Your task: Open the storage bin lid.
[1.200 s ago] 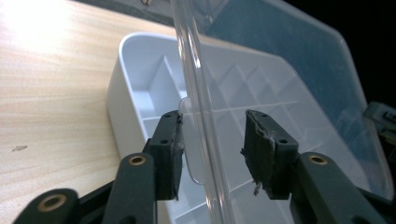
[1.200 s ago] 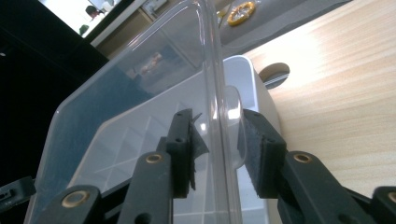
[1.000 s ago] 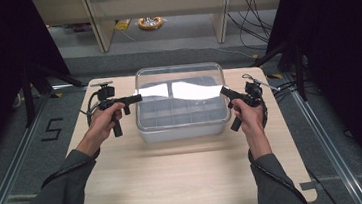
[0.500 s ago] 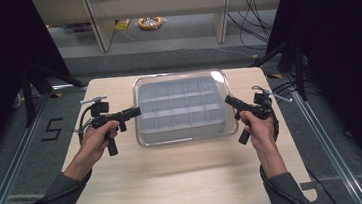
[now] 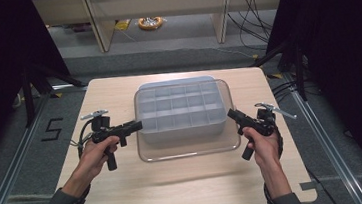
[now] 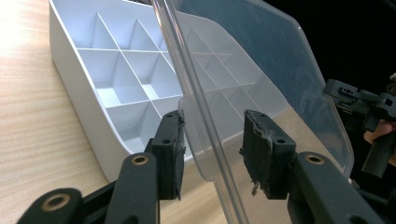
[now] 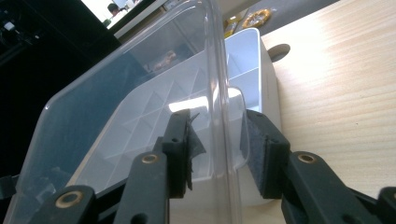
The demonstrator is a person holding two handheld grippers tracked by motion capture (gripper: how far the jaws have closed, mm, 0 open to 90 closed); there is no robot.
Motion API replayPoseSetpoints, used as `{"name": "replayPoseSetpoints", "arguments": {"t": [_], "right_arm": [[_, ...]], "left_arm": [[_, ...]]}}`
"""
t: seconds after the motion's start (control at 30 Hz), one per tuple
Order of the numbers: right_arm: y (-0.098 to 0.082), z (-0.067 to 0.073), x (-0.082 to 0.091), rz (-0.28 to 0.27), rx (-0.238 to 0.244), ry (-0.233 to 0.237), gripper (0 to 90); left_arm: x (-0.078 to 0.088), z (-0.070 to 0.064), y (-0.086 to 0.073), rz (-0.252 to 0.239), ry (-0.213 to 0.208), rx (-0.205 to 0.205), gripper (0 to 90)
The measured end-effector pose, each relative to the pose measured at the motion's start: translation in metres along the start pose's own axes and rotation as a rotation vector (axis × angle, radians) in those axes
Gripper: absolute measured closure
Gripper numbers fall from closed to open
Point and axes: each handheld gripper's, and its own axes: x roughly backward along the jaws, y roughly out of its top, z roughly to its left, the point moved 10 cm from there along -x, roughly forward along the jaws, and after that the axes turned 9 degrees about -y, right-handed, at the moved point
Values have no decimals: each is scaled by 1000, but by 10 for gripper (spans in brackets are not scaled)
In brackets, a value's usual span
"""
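A white compartment box [image 5: 177,82] stands on the middle of the wooden table [image 5: 128,197]. Its clear plastic lid [image 5: 188,149] hangs just above it, shifted toward me. My left gripper [image 5: 133,127] is shut on the lid's left end, and my right gripper [image 5: 231,113] on its right end. In the left gripper view, the lid [image 6: 261,60] runs up between the jaws of the left gripper [image 6: 212,149], over the empty box [image 6: 112,70]; the right gripper [image 6: 359,100] shows beyond. In the right gripper view, the lid's rim [image 7: 219,70] passes between the jaws of the right gripper [image 7: 217,149], with the box [image 7: 247,56] behind.
Bare tabletop lies in front of the box and on both sides. The table's back edge [image 5: 176,73] borders a grey floor with shelving [image 5: 159,3] and cables. Dark curtains flank both sides.
The lid was tilted up over the box a second ago, then levelled. Both grippers have now carried it toward me and lower, so the box's back rim is uncovered.
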Motion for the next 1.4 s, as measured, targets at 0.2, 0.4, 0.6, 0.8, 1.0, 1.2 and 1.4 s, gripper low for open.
{"name": "replayPoseSetpoints", "arguments": {"t": [0.2,0.4,0.6,0.8,1.0,1.2,1.4], "right_arm": [[-5,1,3,6,-1,9,640],[-11,0,8,7,25,1,641],[-21,0,12,23,11,13,637],[-37,-3,22,39,11,11,631],[-51,-5,29,61,5,16,630],[-65,-3,40,66,25,7,619],[-75,-7,49,80,11,-1,621]], "left_arm": [[2,1,-4,-3,3,13,592],[5,1,-13,15,-3,9,594],[10,-2,-24,27,-6,11,592],[17,-9,-42,55,-21,10,590],[21,-9,-53,62,-20,19,590],[25,-10,-68,81,-19,3,585],[28,-15,-82,104,-41,12,584]]}}
